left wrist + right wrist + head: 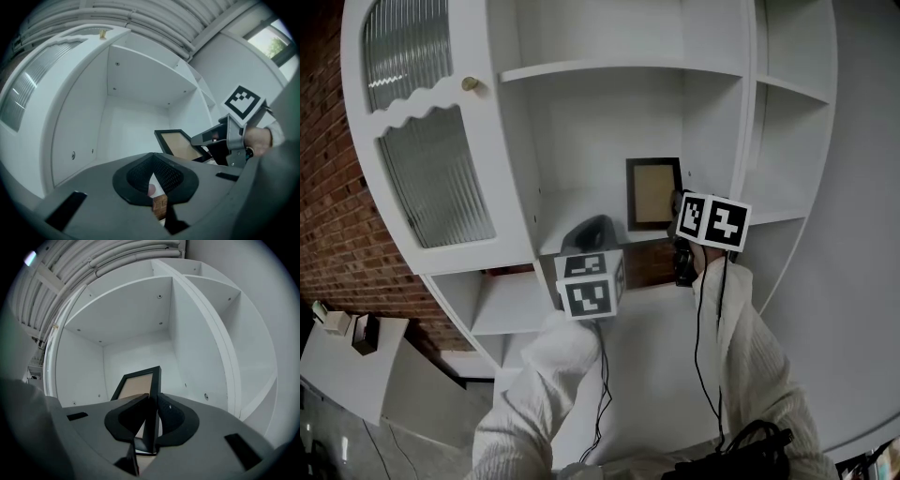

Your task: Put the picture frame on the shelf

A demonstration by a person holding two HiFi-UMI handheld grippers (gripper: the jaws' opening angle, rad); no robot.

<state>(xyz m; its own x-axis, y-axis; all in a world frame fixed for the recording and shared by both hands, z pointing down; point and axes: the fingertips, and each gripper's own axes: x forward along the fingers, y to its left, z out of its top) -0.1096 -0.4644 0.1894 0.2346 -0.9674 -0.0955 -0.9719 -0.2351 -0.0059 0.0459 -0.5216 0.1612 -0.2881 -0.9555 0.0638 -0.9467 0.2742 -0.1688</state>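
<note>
Likely light, stiff and breakable-faced, the picture frame [136, 385] is best held by its side rail, where the right gripper [151, 401] is clamped; the left gripper [153, 161] is closed, empty.

Brick wall [337, 216] left; ribbed-glass door [431, 187] w/ knob [470, 83].

The picture frame [653, 192] is black around a plain tan panel. The shelf [581, 204] is white, like the rest of the unit. The cabinet door [436, 178] is white too, with vertically ribbed glass, a wavy white band and a brass-coloured knob [470, 83]. The brick wall [333, 225] is red-brown with pale mortar lines. The left gripper [157, 186] and right gripper [149, 422] are dark grey, with black, finely gridded fingers [125, 416]. Each carries a white cube printed with black square markers. The sleeves [755, 366] are cream and ribbed.
</note>
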